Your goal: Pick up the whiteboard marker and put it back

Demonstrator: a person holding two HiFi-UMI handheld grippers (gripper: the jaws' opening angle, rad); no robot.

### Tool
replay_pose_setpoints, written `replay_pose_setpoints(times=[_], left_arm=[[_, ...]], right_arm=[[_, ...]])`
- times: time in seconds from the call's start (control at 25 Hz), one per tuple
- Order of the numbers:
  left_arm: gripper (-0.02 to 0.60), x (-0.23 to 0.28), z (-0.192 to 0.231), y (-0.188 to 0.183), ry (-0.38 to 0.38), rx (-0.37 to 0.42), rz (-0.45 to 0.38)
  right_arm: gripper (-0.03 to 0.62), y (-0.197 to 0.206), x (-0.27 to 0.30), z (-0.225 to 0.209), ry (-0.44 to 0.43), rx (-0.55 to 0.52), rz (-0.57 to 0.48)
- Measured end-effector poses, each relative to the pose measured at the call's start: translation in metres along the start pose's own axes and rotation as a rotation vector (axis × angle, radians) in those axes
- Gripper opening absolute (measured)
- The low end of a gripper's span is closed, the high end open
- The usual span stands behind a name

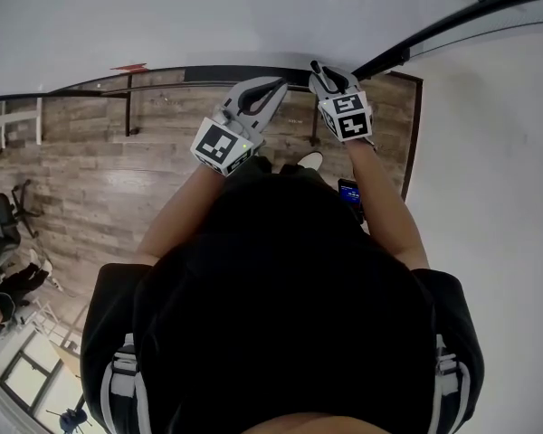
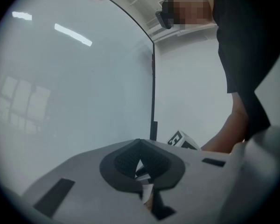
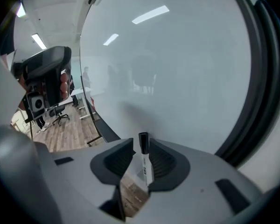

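The right tongs [image 3: 142, 144] are spread. The whiteboard marker [image 3: 146, 166] stands between them with its black cap pointing away from the camera. Its barrel lies close against the right-hand pad, and a clear gap shows on the other side, so nothing is pinching it. Just past the cap is the pale face of the whiteboard [image 3: 177, 69], with its dark frame curving down the right of the right gripper view.

The left tongs [image 2: 140, 146] are pressed together at their tips and carry nothing. They point level at the same board.

In the head view both tools are held out in front of the person, close together, above the wooden floor [image 1: 81, 197].

The put-back looks almost finished, since the marker is at the board and the grip on it is loose. The body of the tongs hides the marker's lower end, so I can't tell what it rests on. It is probably a ledge at the foot of the board, but that is a guess.

What seems left is to draw the right tongs back without knocking the marker, which leans so near one pad that a sideways pull could tip it.
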State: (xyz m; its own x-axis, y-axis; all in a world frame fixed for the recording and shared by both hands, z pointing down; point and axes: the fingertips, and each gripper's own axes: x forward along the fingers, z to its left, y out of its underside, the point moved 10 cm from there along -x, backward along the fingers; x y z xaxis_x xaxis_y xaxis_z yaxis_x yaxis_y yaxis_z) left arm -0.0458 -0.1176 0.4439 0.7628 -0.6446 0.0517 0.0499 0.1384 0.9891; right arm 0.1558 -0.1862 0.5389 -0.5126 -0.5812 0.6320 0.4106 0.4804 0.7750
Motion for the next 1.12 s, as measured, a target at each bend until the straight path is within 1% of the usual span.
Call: replay_pose_setpoints(times=[0.2,0.56,0.68,0.76,0.84,0.92,1.12], left_arm=[[0.004,-0.006,0.002,-0.006,0.001,0.03,0.0],[0.004,-0.011,0.003,-0.002,-0.013,0.012,0.008],[0.005,-0.015,0.006,0.0,-0.02,0.005,0.01],[0.005,-0.019,0.01,0.0,-0.027,0.005,0.01],[0.005,-0.021,0.011,-0.001,-0.031,0.011,0.009],[0.004,-0.024,0.011,-0.002,-0.031,0.017,0.008],[0.005,-0.029,0.009,-0.001,-0.039,0.002,0.005]], right_arm=[[0.109,0.003,0.008,0.001,0.037,-0.009,-0.001],[0.109,0.005,0.023,-0.001,0.04,-0.029,0.027],[0.091,0.006,0.028,0.002,0.052,-0.055,0.039],[0.087,0.006,0.03,0.005,0.066,-0.083,0.03],[0.068,0.005,0.028,0.006,0.084,-0.097,0.019],[0.067,0.006,0.025,0.005,0.087,-0.089,0.005],[0.067,0.003,0.016,0.004,0.095,-0.085,-0.051]])
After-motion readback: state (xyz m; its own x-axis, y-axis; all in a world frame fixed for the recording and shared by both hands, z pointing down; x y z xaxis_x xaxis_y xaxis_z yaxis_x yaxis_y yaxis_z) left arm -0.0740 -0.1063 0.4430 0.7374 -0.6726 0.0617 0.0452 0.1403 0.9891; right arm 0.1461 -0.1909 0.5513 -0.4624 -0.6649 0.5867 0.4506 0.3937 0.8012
